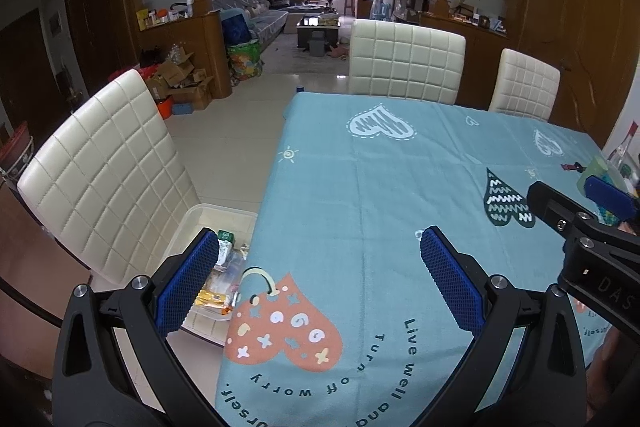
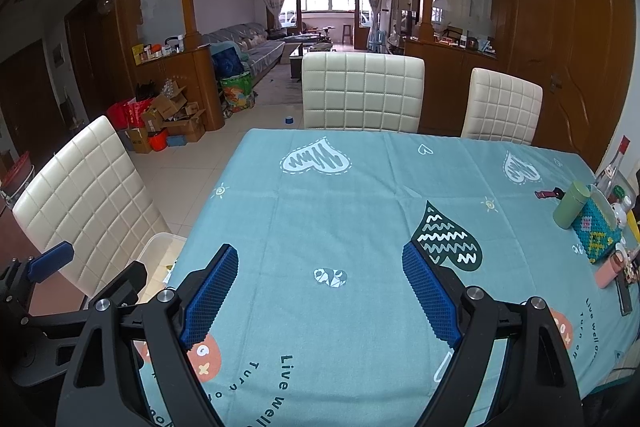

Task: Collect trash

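While we held both black grippers, left (image 1: 318,281) and right (image 2: 318,297), jaws released (nothing between them), over the blue heart-print surface (image 1: 400,187), wrappers lay in the clear plastic bin (image 1: 224,223) beside it.

Both wrist views over tablecloth (image 1: 380,187)

Tablecloth (image 2: 360,219): light blue, printed with white, dark green zigzag and coral hearts plus dark lettering. Chairs (image 2: 362,91): cream, quilted in squares. Storage bin (image 1: 224,217) beside the table's left edge: translucent white, holding yellow and green wrappers (image 1: 218,275). Gripper pads (image 1: 188,285): blue mesh texture on black frames. Cylinder (image 2: 570,205) at the right edge: pale green.
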A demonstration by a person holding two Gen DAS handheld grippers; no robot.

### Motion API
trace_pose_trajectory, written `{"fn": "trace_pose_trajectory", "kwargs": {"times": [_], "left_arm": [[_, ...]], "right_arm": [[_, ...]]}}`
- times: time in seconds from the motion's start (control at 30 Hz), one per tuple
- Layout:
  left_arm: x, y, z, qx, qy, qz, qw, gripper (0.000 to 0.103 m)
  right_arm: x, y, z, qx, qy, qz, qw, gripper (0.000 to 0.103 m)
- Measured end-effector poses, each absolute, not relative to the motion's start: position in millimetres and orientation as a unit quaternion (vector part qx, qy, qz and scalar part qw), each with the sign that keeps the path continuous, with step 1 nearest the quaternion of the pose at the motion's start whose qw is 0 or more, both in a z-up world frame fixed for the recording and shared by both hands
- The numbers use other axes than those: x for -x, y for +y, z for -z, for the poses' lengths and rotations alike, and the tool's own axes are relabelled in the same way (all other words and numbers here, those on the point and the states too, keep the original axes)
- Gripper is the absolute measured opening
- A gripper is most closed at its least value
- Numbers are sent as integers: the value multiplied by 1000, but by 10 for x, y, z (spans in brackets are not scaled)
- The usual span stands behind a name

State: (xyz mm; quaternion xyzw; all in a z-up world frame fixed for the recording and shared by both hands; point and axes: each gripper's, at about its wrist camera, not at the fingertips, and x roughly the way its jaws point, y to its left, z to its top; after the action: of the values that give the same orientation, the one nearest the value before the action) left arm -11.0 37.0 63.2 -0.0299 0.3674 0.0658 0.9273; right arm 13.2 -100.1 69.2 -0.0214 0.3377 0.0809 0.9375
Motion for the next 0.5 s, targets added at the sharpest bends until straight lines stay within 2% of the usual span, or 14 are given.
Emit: {"fn": "trace_pose_trajectory", "kwargs": {"times": [0.5], "left_arm": [[100,352,-630,24,368,-68,927,99]], "right_arm": [[-135,-1009,-671,21,340,-81,937,82]]}}
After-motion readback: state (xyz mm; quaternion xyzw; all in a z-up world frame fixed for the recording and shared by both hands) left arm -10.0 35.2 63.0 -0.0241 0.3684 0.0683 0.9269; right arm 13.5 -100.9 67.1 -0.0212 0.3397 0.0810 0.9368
